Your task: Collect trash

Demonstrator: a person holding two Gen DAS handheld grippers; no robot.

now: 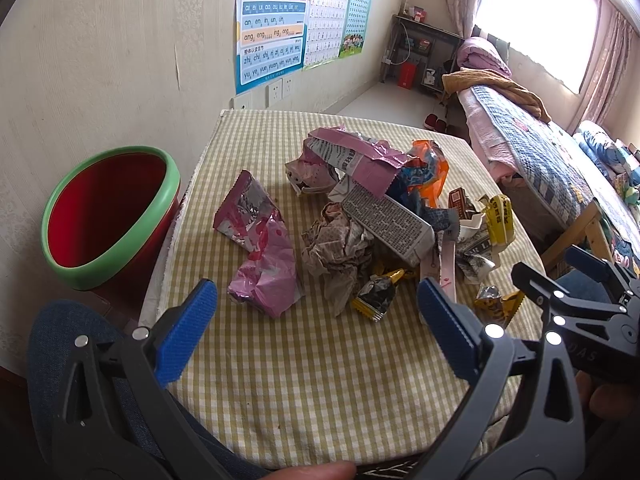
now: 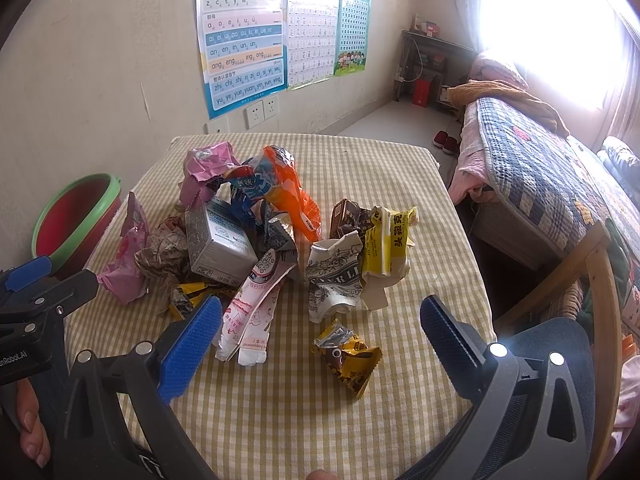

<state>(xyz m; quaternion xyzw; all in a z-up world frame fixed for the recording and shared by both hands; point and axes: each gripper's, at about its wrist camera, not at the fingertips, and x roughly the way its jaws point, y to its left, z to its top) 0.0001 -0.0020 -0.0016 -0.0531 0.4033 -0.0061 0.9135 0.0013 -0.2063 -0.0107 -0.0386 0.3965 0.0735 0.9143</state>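
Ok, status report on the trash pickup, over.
Left tool open, empty. Right tool open, empty, nearest the yellow wrapper. Trash pile untouched on table; bin at table's left. Nothing blocking.

Your right gripper (image 2: 320,344) hangs over the near part of the checked tablecloth (image 2: 280,412), its blue pads wide apart and holding nothing. Between them, just ahead, lies a small yellow-and-black wrapper (image 2: 352,360). Touching the left pad's far side is a flattened pink-and-white carton (image 2: 252,312). Further ahead sits the trash pile, with a grey box (image 2: 220,244) and an orange wrapper (image 2: 292,192). Far left stands a green-rimmed red bin (image 2: 72,216); your left gripper (image 2: 28,280) shows at the left edge.
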